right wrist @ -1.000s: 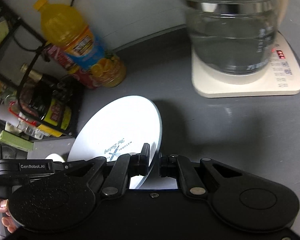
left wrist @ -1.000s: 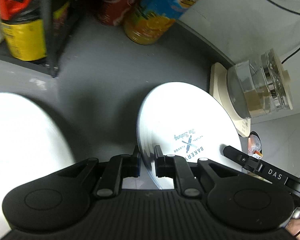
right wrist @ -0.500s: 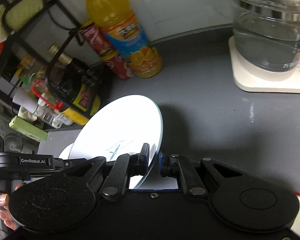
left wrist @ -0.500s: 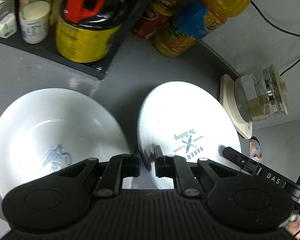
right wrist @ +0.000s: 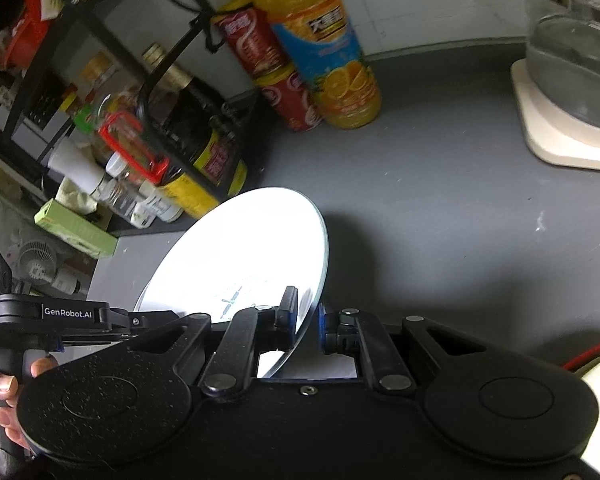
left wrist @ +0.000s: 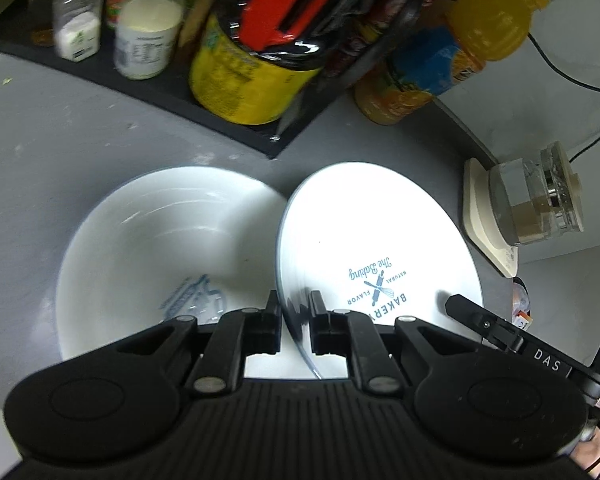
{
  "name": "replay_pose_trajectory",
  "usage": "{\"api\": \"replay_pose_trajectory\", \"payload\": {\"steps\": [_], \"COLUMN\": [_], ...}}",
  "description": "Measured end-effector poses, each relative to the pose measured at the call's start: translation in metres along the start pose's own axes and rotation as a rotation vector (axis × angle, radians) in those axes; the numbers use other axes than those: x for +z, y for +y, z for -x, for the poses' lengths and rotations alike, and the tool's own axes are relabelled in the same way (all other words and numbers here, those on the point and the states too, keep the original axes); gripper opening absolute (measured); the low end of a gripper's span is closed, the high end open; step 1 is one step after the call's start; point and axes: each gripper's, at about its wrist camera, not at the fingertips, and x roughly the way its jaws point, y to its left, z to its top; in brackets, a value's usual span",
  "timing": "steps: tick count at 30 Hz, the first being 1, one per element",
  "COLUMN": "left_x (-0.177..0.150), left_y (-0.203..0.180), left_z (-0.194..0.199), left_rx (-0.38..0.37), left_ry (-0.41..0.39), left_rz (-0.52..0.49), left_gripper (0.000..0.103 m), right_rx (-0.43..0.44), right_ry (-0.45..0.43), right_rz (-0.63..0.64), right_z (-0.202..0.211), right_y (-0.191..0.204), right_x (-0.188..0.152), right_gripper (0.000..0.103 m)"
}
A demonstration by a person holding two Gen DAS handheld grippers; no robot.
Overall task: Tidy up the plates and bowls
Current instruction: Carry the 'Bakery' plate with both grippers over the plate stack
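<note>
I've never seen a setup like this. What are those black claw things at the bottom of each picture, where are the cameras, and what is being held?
There is no robot here: a person holds a two-finger gripper in each hand, each carrying a wide-angle camera that looks along its fingers. In the left camera's picture, the left gripper pinches the rim of a white plate; beside it a white bowl sits on the grey counter. In the right camera's picture, the right gripper grips the same plate at another spot on its rim. Behind stand a juice bottle, a rack of jars and a glass kettle.
</note>
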Motion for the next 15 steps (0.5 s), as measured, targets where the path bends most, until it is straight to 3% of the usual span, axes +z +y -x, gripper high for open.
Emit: {"api": "replay_pose_trajectory", "payload": {"steps": [15], "left_x": [-0.006], "left_y": [0.039], "left_z": [0.007], "left_rx": [0.006], "left_ry": [0.038], "left_rz": [0.034], "left_gripper": [0.011], "right_rx": [-0.005], "right_ry": [0.063], "right_rz": [0.056], "right_z": [-0.013], "right_y": [0.032], "right_x": [-0.017], "right_gripper": [0.011]}}
